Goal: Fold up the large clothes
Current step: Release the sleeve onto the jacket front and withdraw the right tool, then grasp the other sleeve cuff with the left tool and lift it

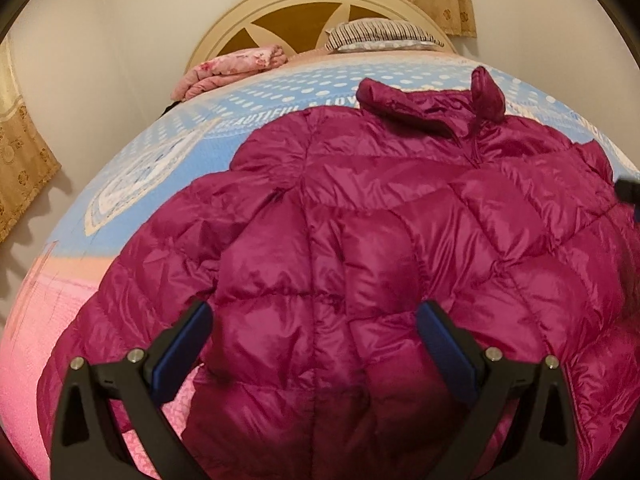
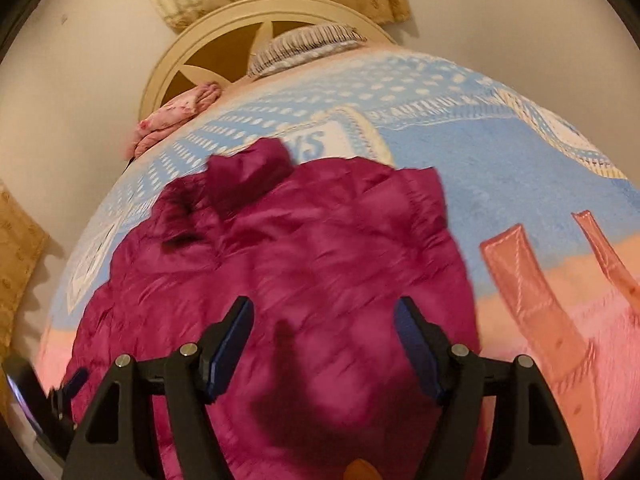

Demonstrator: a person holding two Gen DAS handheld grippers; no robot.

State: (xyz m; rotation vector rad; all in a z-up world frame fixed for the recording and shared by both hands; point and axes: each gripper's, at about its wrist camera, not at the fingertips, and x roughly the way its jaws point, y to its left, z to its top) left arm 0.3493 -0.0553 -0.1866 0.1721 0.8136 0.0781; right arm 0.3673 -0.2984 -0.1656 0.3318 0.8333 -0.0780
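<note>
The left hand-held gripper (image 1: 314,320) is hovering over the lower part of the glossy magenta quilted puffer jacket (image 1: 360,240), pointing along the garment toward its collar. Its two black fingers with blue pads (image 1: 446,354) are standing wide apart and holding nothing. The right hand-held gripper (image 2: 324,320) is likewise hanging above the jacket (image 2: 280,264), slightly tilted, its blue-padded fingers (image 2: 416,350) spread well apart with only fabric showing between them; whether the tips are touching the cloth cannot be told, as this view is blurred.

The jacket is lying spread across the bed, on the fleecy pink and light-blue printed blanket (image 1: 168,152), with its stand-up collar (image 1: 432,100) pointing toward the headboard. Its shell is shiny, puffy and stitched into diamond-like panels, with many creases. One sleeve (image 1: 132,280) is lying alongside the body on the left.

The blanket is bearing white dots and printed lettering. Beyond it, a rounded cream headboard with brown cut-out panels (image 1: 308,8) is standing against the wall. A striped pillow (image 1: 380,34) and a folded pink floral quilt (image 1: 228,70) are resting at the head of the bed. Beige patterned curtains (image 1: 24,160) are hanging at the side.
</note>
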